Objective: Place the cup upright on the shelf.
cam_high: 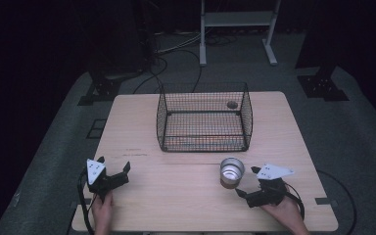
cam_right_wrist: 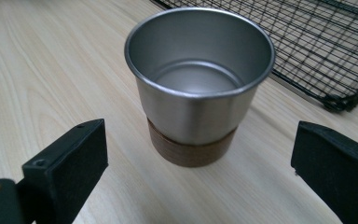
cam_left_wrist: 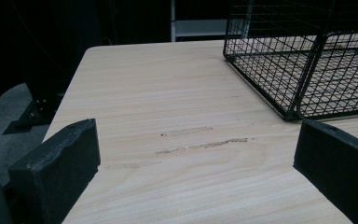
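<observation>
Nothing is grasped yet: the steel cup (cam_high: 232, 171) stands on the desk (cam_high: 176, 196) at 6 o'clock of the wire basket (cam_high: 204, 117), with the right hand-held gripper (cam_high: 248, 188) spread open just beside it and the left hand-held gripper (cam_high: 115, 169) open and empty.

We see a light wooden table (cam_high: 142, 196) with faint dark scuffs (cam_left_wrist: 200, 144) toward its left side. A black wire basket (cam_high: 204, 117) sits at the far middle of the table, a small round thing (cam_high: 232, 104) inside by its far right corner. A steel cup (cam_high: 232, 171) on a brown base stands upright near the front edge, right of centre. A white frame (cam_high: 237, 29) stands on the floor beyond.
</observation>
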